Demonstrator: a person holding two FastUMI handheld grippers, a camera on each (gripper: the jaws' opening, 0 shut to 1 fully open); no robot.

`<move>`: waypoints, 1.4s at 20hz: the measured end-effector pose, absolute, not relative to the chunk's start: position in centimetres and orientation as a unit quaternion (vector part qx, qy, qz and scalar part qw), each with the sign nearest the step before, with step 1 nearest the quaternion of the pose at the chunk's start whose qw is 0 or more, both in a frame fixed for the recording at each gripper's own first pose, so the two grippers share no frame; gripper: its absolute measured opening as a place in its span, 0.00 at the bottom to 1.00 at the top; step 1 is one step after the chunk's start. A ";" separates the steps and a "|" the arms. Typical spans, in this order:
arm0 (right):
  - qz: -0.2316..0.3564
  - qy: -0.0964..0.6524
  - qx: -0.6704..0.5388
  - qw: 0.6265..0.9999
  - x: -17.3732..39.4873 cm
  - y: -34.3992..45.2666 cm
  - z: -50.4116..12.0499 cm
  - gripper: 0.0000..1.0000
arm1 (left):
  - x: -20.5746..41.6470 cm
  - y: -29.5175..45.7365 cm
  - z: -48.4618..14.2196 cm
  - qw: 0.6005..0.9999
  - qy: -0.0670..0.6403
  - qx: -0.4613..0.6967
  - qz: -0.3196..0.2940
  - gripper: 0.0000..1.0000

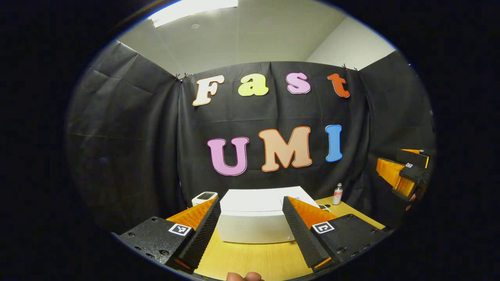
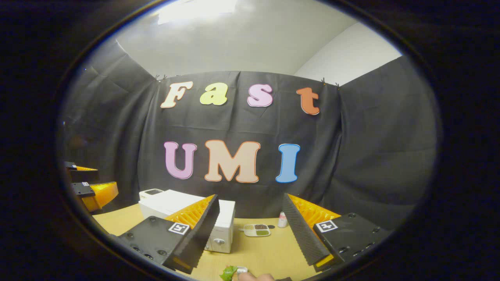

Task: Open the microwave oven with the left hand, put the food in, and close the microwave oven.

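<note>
Left gripper view: left gripper (image 1: 252, 224), fingers spread and empty, faces the closed microwave oven (image 1: 254, 218) on the worktop (image 1: 250, 261); approach the door edge squarely. Right gripper view: right gripper (image 2: 250, 230), fingers released; food tray (image 2: 257, 230) lies beside the oven.

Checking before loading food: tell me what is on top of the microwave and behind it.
The microwave's white top looks bare. A small white device stands behind its left corner, against the black cloth wall. The door is shut, so the inside is hidden, as is whatever lies directly behind the body.
</note>
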State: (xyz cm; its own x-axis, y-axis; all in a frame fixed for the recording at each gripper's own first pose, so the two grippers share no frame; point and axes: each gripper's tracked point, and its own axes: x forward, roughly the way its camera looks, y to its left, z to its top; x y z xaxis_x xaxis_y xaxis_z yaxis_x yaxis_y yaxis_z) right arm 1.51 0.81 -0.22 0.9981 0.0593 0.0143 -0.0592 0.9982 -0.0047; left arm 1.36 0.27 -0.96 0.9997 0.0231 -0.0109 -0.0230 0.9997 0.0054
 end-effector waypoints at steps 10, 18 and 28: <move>0.028 -0.012 -0.027 0.999 2.3 -0.3 -1.3 0.96 | 3.1 -0.9 -1.4 1.000 0.008 0.015 0.013 0.96; 0.035 -0.026 -0.023 0.999 2.3 -0.2 -0.6 1.00 | 3.2 -1.2 -2.2 1.000 0.016 0.015 0.014 0.96; 0.055 -0.032 -0.021 0.998 2.1 0.0 -0.6 0.96 | 3.3 -1.2 -2.6 0.999 0.020 0.016 0.019 0.96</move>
State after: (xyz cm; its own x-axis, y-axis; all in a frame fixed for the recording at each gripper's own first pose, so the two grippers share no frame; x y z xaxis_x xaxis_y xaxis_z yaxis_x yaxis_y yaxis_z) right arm 2.09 -0.03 -0.62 0.9920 0.1104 0.0616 -0.1078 0.9932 -0.0444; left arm 3.33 -1.21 -2.61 0.9984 0.0386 -0.0404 -0.0373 0.9988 0.0321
